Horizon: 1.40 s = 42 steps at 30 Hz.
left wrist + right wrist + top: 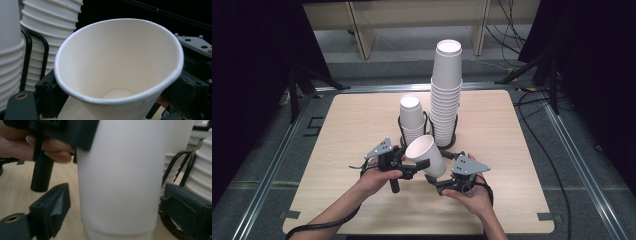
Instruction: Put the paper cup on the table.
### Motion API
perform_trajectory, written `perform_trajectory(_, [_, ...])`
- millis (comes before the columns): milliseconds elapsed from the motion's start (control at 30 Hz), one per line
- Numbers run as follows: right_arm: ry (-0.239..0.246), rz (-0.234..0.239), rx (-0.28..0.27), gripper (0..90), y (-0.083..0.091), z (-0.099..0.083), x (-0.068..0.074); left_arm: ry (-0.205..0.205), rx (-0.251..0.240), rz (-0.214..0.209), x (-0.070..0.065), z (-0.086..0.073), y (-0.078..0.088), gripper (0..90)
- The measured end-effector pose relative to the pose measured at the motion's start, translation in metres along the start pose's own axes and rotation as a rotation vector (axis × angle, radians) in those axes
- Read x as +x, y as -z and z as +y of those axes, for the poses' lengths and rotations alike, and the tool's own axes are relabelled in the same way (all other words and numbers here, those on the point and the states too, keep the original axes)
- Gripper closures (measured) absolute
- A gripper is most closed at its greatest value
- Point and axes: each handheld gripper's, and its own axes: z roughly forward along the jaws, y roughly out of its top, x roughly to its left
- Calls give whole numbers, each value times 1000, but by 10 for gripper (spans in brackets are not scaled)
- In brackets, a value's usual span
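A single white paper cup (pixel 427 155) hangs tilted above the table's front middle, mouth toward the left. My left gripper (pixel 418 167) is shut on it near the rim; in the left gripper view the jaws press both sides of the cup (pixel 120 62) and its rim bends slightly oval. My right gripper (pixel 439 181) sits at the cup's base. In the right gripper view its jaws stand open on either side of the cup's wall (pixel 120 182), with a gap showing on the left side.
Behind the hands a tall stack of white cups (pixel 447 95) and a shorter stack (pixel 412 120) stand in black wire holders (pixel 454 139) at the middle of the wooden table (pixel 357 120). Cables run over the floor at the right.
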Motion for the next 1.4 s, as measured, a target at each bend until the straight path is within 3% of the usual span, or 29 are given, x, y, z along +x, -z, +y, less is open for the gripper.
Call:
perform_trajectory(167, [-10, 22, 24, 30, 1, -4, 0, -140, 15, 73, -3, 7, 8, 141])
perform_trajectory(200, [-6, 7, 42, 28, 4, -3, 0, -159, 21, 85, -3, 7, 11, 141])
perform_trajectory(367, [-13, -10, 32, 29, 15, -11, -5, -214, 60, 150, 0, 1, 20, 141])
perform_trajectory(533, [-16, -79, 46, 33, 28, -17, -9, -257, 96, 217, 5, -8, 28, 141])
perform_trajectory(733, [-40, -134, 30, 34, 39, -24, -15, -335, 134, 265, 6, -17, 23, 141])
perform_trajectory(800, [-51, -146, 46, 34, 42, -25, -16, -377, 149, 277, 7, -19, 19, 141])
perform_trajectory(867, [-41, -162, 45, 34, 44, -25, -18, -377, 157, 271, 7, -23, 14, 141])
perform_trajectory(933, [-74, -157, 53, 34, 44, -26, -16, -385, 169, 272, 8, -25, 11, 141])
perform_trajectory(1033, [-67, -166, 39, 35, 44, -26, -17, -391, 188, 272, 8, -30, 7, 141])
perform_trajectory(1133, [-95, -152, 55, 36, 44, -27, -17, -387, 195, 270, 9, -35, 4, 140])
perform_trajectory(1167, [-61, -169, 41, 36, 44, -28, -19, -382, 194, 269, 10, -35, 3, 139])
perform_trajectory(1200, [-59, -172, 43, 36, 44, -28, -19, -380, 191, 271, 11, -37, 3, 139])
perform_trajectory(1300, [-110, -148, 23, 36, 43, -28, -17, -375, 190, 270, 12, -38, 3, 140])
perform_trajectory(1367, [-61, -190, 29, 36, 45, -28, -19, -366, 188, 275, 13, -37, 2, 139])
perform_trajectory(1400, [-63, -190, 33, 36, 46, -27, -19, -364, 187, 269, 13, -37, 2, 138])
